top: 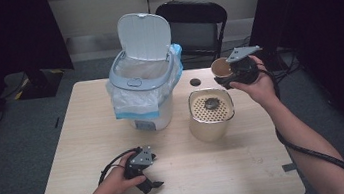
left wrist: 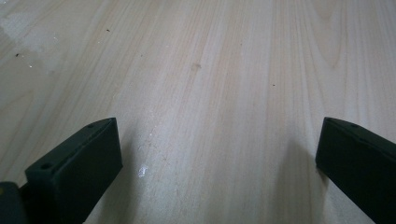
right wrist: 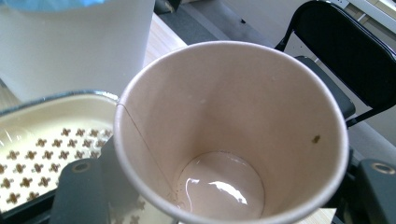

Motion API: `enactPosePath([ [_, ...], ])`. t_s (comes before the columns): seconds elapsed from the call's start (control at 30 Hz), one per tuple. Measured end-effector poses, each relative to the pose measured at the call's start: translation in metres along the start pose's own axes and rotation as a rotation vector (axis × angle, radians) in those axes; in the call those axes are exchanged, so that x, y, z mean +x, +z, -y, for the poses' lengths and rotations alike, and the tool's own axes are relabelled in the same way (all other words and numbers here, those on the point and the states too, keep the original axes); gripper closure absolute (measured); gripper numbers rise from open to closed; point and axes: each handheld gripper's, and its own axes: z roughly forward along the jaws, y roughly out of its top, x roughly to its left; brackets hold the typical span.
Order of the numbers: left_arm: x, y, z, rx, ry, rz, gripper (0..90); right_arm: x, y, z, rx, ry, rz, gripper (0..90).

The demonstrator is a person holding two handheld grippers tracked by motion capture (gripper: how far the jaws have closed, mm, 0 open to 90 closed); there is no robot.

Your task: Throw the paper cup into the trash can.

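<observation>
Over at the far right of the light wooden table (top: pixel 180 176), above the cream metal container with the perforated lid (top: pixel 211 113), sits the beige paper cup (right wrist: pixel 233 135). In the right gripper view you look straight into its mouth: pale inside, a seam line down the left wall, a small dark speck near the right rim, and a bit of shiny liquid at the bottom. The right gripper (top: pixel 229 71) has its black jaws partly closed, pinching that cup from both sides, held up in the air well clear of the table. The cup hides most of the jaws, so the exact pad contact is hard to make out.

Near the front edge on the left, the left gripper (left wrist: pixel 219 154) rests low over the bare wood with its jaws spread wide and nothing between them.

The white lidded bin with the blue bag liner (top: pixel 146 88) stands at the far left of the container, lid flipped up.
</observation>
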Motion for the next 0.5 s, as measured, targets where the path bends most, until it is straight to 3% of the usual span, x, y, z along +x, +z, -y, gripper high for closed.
enactPosePath([
  [0.5,0.0,0.0,0.0,0.003,0.002,0.002,0.0,0.001,0.005,-0.018,-0.012,0.023,-0.047,28.2],
])
